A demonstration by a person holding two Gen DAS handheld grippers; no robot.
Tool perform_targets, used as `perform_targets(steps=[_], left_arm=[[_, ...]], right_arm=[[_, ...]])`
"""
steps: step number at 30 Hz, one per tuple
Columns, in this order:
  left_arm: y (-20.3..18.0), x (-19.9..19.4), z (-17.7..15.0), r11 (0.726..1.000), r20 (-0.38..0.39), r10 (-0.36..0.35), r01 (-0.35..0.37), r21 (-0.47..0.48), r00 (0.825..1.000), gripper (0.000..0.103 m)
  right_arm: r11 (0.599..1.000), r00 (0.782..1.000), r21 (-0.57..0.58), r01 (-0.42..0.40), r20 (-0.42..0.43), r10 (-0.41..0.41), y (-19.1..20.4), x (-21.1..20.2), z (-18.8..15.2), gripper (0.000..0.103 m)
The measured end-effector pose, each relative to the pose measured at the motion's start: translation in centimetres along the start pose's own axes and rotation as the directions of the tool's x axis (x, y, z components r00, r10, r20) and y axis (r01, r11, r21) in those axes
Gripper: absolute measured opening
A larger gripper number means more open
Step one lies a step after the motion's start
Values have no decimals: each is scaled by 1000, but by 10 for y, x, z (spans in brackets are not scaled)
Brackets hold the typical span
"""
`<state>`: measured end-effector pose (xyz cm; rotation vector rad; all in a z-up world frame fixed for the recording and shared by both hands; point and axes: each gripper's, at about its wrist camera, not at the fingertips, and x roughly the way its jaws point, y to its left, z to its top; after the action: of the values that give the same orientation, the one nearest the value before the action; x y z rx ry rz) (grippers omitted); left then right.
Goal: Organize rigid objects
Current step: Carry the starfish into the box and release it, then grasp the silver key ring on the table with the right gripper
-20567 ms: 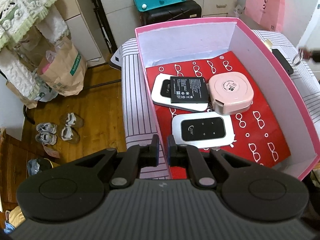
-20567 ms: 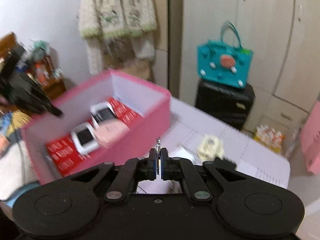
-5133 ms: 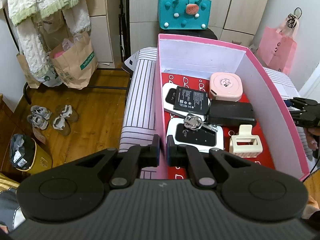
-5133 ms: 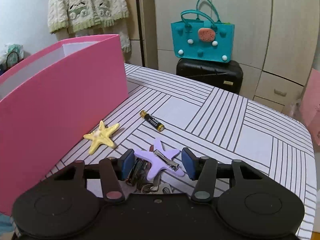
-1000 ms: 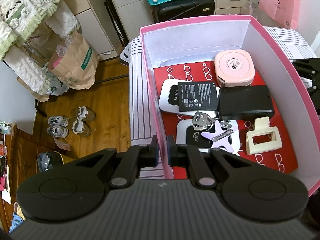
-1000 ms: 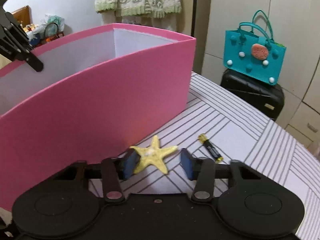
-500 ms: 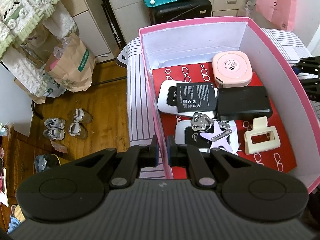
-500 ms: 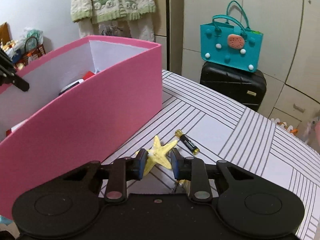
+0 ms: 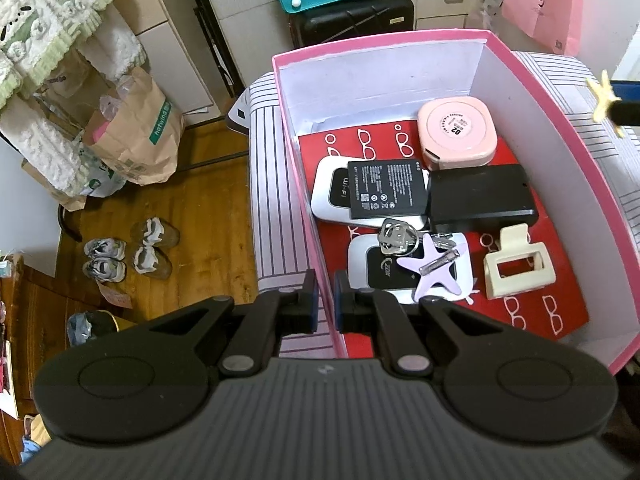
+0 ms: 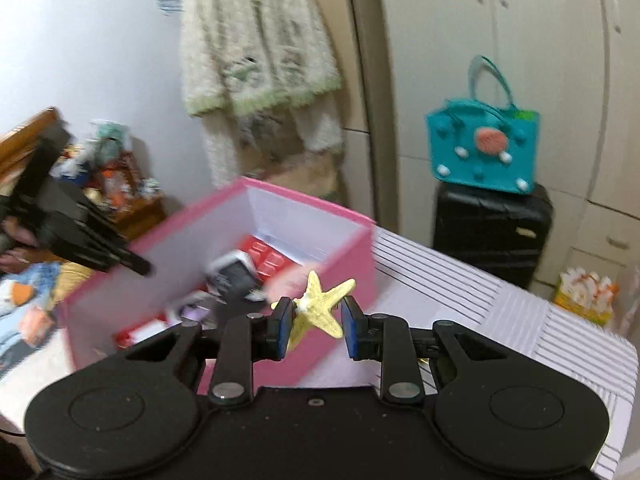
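A pink box [image 9: 568,120] stands on the striped table [image 9: 268,184]. It holds two white wifi routers, a flat battery [image 9: 386,190], a pink round case [image 9: 458,132], a black block [image 9: 480,198], keys [image 9: 394,234], a purple starfish clip [image 9: 434,266] and a cream hair claw [image 9: 518,270]. My left gripper [image 9: 325,308] is shut on the box's near left wall. My right gripper [image 10: 316,322] is shut on a yellow starfish [image 10: 316,308] and holds it in the air beside the box [image 10: 224,224]. The starfish also shows in the left wrist view [image 9: 604,96].
A black suitcase [image 10: 492,232] with a teal bag [image 10: 482,152] on it stands behind the table. Paper bags [image 9: 132,136] and shoes [image 9: 128,256] lie on the wooden floor at the left. The right wrist view is motion-blurred.
My right gripper has lifted the yellow starfish off the table and swung up toward the box's open top. My left gripper stays on the box wall.
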<state>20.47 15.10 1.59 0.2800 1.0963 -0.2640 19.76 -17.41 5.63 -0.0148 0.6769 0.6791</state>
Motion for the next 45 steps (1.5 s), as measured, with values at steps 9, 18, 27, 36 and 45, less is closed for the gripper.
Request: perform_targets(steps=[9, 18, 27, 36, 45], left_arm=[[0, -7, -3, 1000, 5, -3, 3, 13, 1000, 5], [-4, -9, -6, 999, 17, 8, -9, 34, 1000, 5], [-2, -10, -11, 1000, 42, 1, -1, 11, 999, 5], [3, -11, -13, 1000, 55, -20, 21, -19, 998, 5], [-1, -10, -14, 1000, 53, 2, -1, -20, 999, 5]], right_arm=[[969, 954, -36, -245, -189, 234, 61, 30, 23, 31], [941, 880, -98, -324, -395, 262, 107, 85, 7, 31], [949, 845, -83, -303, -483, 228, 106, 97, -3, 32], [973, 943, -22, -229, -253, 216, 64, 24, 5, 33], [991, 983, 135, 0, -181, 25, -18, -22, -40, 34]])
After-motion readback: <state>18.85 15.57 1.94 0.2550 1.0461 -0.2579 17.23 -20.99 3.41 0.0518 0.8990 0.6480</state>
